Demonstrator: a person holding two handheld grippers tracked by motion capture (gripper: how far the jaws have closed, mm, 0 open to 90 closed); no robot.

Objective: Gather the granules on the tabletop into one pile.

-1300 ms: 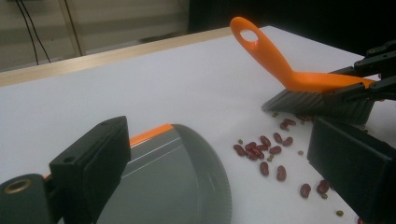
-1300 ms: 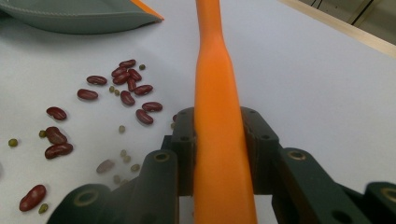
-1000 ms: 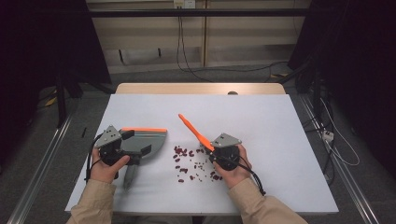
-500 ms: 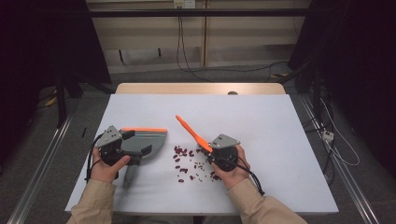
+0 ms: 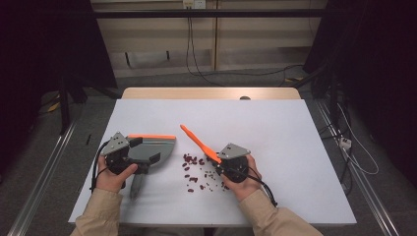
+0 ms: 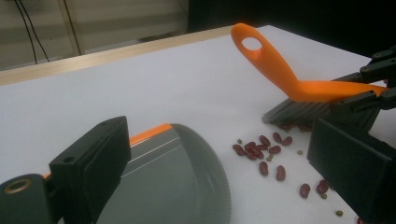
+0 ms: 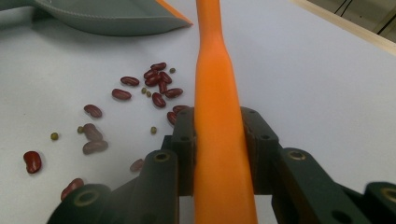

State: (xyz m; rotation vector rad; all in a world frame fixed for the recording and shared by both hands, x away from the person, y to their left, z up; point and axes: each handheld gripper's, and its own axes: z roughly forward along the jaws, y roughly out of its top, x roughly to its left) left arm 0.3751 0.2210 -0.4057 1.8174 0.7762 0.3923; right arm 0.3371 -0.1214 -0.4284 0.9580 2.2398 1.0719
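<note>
Brush (image 5: 199, 142) handle is tipping slightly leftward since earlier; hands holding place. Right gripper (image 5: 223, 164) is clamping it, bristles touching table (image 5: 275, 132) at beans' (image 5: 196, 172) 3 o'clock. Left gripper (image 5: 140, 156) is gripping dustpan (image 5: 155, 147) at their 9 o'clock.

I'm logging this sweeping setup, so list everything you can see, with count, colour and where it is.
dustpan: one, grey with orange edge, table's left, held by left gripper.
brush: one, orange handle, dark bristles, right of the dustpan, bristles on the table.
beans: many, dark red plus a few small green, scattered between dustpan and brush.
table: one, white top.
left gripper: shut on the dustpan.
right gripper: shut on the brush handle.
</note>
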